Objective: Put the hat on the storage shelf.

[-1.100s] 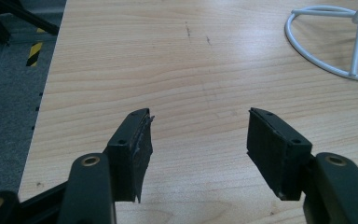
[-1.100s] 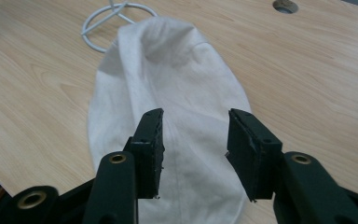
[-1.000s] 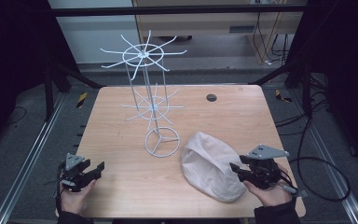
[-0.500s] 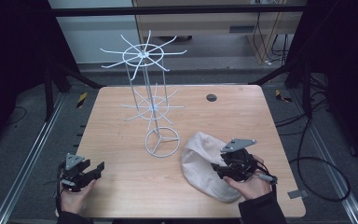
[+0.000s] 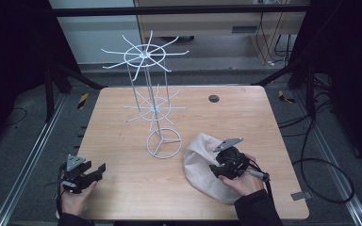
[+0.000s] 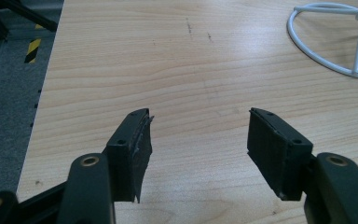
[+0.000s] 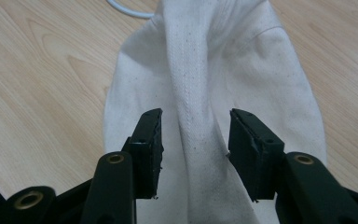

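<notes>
The counter (image 5: pixel 122 188) carries a white wire rack (image 5: pixel 153 106) standing upright a little left of centre, ring foot on the wood, spoked wheels up its pole. Near the front right edge lies the white cloth (image 5: pixel 202 167), crumpled in a heap just beside that ring foot. Right tongs (image 5: pixel 217 170) are down over the cloth now, the hand behind them at the front edge. In the right gripper view the right tongs (image 7: pixel 195 154) straddle a raised fold of cloth (image 7: pixel 200 93), jaws half spread and just easing inward, the fold between them, pads not clearly pressing it. Over at the front left corner, the left tongs (image 5: pixel 94 172) rest low above bare wood, well apart from the cloth. In the left gripper view they (image 6: pixel 198 149) gape wide, nothing between them.
</notes>
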